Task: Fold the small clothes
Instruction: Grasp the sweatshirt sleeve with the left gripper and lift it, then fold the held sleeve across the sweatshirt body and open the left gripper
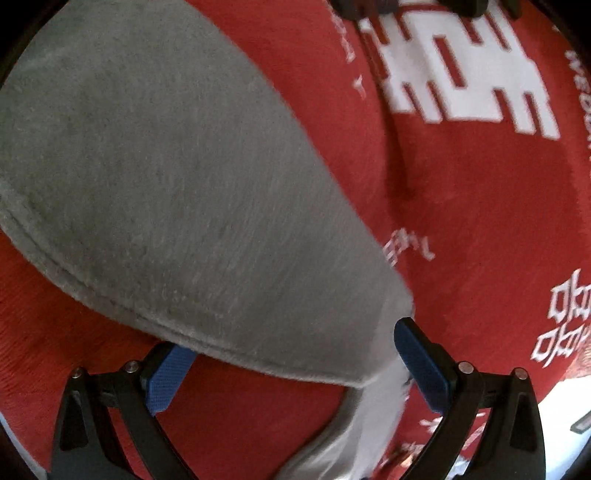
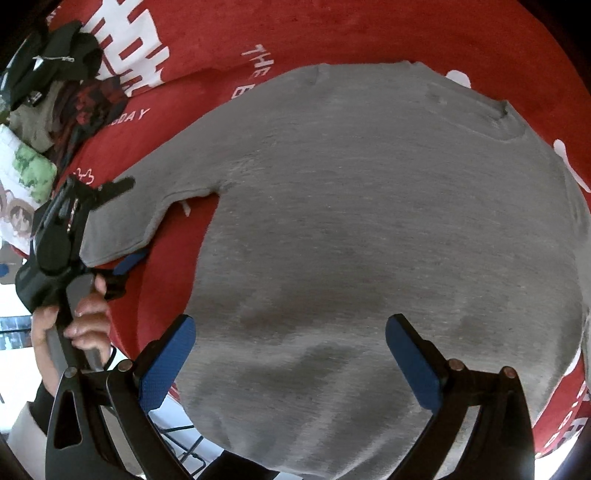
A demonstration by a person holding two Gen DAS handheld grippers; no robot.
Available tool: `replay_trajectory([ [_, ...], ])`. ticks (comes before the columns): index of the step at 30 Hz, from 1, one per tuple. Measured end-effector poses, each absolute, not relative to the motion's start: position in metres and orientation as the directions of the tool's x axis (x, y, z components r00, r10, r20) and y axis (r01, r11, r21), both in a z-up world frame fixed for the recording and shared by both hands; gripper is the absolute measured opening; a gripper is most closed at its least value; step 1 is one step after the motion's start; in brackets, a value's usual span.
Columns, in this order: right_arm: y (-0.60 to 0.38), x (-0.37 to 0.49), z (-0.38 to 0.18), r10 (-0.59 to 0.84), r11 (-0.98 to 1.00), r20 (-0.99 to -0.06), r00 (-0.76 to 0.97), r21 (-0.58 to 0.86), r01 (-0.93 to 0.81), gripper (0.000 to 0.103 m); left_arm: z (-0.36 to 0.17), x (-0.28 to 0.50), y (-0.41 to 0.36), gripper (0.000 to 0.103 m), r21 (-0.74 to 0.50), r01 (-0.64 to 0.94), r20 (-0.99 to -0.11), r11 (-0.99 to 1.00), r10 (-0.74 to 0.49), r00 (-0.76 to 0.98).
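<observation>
A grey shirt (image 2: 369, 240) lies spread flat on a red blanket with white lettering (image 2: 332, 33), filling most of the space ahead of the right tool (image 2: 290, 354), whose blue pads stand wide apart over the lower body of the cloth, gripping nothing. One sleeve (image 1: 184, 184) reaches out toward the left tool (image 1: 291, 363); its hemmed cuff end runs between that tool's spread fingers, and the fabric droops down past the right-hand pad, so the left tool looks released or about to close rather than clamped. The knit should be light, soft and limp, likely to sag and crease wherever it is unsupported, so a hold at the stitched cuff or a shoulder seam would probably carry best. Off to the far left of the right tool sits a pile of other clothes (image 2: 62, 88), too jumbled to sort out. A hand (image 2: 85, 325) grips the left tool's handle. The shirt's bottom hem is cut off below the right tool, and what supports the blanket cannot be told.
</observation>
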State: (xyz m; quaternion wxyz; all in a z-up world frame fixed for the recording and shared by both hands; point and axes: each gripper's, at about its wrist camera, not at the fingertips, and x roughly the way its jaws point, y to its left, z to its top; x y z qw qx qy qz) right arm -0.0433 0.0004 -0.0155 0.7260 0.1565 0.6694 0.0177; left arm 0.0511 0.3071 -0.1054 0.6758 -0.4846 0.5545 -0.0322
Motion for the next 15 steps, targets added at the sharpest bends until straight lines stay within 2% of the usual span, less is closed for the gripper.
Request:
replay_trajectory([
  [3, 0.004, -0.045, -0.018, 0.239, 0.951, -0.967, 0.09, 0.252, 0.182, 0.102, -0.08, 0.052, 0.322, 0.103, -0.658, -0.445, -0.75, 0.607, -0.478, 0.458],
  [9, 0.01, -0.05, -0.022, 0.241, 0.953, -0.968, 0.071, 0.25, 0.174, 0.102, -0.067, 0.065, 0.359, 0.099, -0.597, -0.444, -0.785, 0.668, -0.371, 0.496],
  [12, 0.012, -0.051, -0.025, 0.243, 0.952, -0.968, 0.064, 0.251, 0.174, 0.102, -0.069, 0.061, 0.372, 0.078, -0.578, -0.45, -0.797, 0.68, -0.352, 0.491],
  [14, 0.014, -0.052, -0.027, 0.245, 0.952, -0.968, 0.061, 0.252, 0.173, 0.102, -0.07, 0.06, 0.373, 0.042, -0.528, -0.457, -0.827, 0.716, -0.311, 0.469],
  [15, 0.015, -0.053, -0.027, 0.248, 0.952, -0.967, 0.06, 0.254, 0.171, 0.102, -0.072, 0.06, 0.373, 0.032, -0.514, -0.452, -0.834, 0.729, -0.302, 0.462],
])
